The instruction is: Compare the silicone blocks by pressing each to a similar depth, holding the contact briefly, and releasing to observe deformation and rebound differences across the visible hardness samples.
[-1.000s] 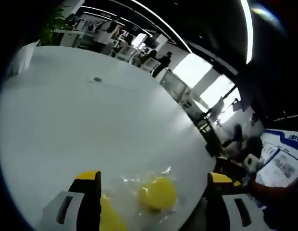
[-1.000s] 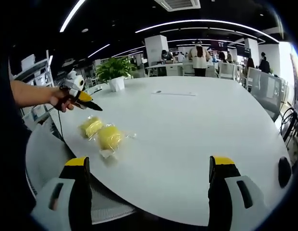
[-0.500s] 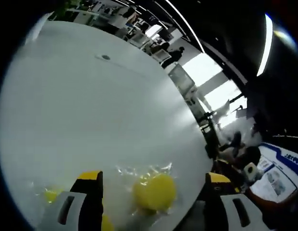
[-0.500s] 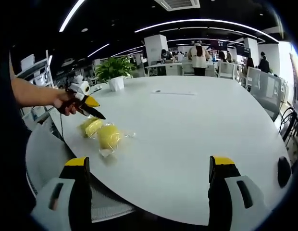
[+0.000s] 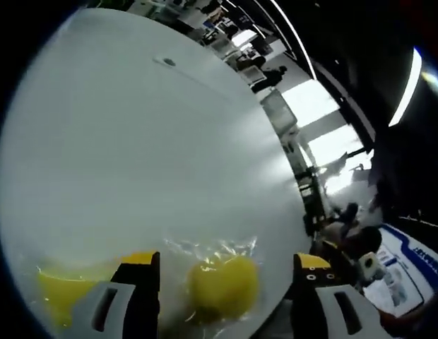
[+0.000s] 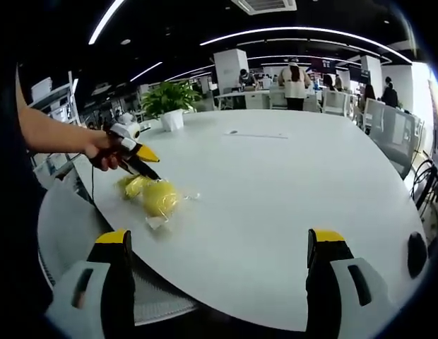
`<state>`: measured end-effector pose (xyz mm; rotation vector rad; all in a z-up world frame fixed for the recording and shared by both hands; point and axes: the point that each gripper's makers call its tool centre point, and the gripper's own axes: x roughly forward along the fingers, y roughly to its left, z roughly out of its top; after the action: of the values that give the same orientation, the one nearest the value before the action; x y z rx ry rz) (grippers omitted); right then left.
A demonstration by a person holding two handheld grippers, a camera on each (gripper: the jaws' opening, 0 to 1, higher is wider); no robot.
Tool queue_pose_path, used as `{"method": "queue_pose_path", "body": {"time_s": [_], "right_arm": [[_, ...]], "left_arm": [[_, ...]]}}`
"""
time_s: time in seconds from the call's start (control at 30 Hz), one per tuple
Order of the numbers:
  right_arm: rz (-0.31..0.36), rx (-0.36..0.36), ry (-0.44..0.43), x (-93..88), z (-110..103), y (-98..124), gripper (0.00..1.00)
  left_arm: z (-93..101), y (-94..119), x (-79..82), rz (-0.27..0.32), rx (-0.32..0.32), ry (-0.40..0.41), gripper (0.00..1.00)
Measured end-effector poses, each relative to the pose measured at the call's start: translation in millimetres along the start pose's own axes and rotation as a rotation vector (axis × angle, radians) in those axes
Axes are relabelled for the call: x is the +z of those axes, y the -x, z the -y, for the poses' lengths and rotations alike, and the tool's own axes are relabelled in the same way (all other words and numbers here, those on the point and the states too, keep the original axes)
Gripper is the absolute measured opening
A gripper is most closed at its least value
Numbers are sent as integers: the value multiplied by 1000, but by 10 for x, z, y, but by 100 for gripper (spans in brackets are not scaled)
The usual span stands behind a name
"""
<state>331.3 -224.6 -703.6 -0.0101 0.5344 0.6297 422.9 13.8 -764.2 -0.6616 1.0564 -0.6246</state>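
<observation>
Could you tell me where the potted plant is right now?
In the right gripper view, the potted plant stands at the white table's far left edge, beyond the left tongs.

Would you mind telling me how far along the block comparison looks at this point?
Nothing looks finished: both yellow blocks sit wrapped on the white table. In hand: the left gripper, jaws open, hovers over the blocks, contact unclear. The right gripper hangs open, apart from them. Pressing, holding and releasing each block remain.

Left gripper view hovers close above the yellow blocks (image 5: 222,286) — right gripper view faces them (image 6: 160,198) from farther across the table (image 6: 289,191).
</observation>
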Motion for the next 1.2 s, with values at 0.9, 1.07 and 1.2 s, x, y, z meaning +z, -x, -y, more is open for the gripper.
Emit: {"method": "queue_pose_path", "body": {"time_s": [0.9, 1.07, 1.2], "right_arm": [[-22, 6, 13, -28, -20, -35, 96], [-24, 6, 10, -49, -24, -31, 96], [-24, 6, 7, -56, -28, -28, 96]], "left_arm": [[-297, -44, -79, -16, 178, 38, 21], [-268, -46, -54, -3, 147, 83, 21], [-279, -66, -78, -33, 139, 103, 19]]}}
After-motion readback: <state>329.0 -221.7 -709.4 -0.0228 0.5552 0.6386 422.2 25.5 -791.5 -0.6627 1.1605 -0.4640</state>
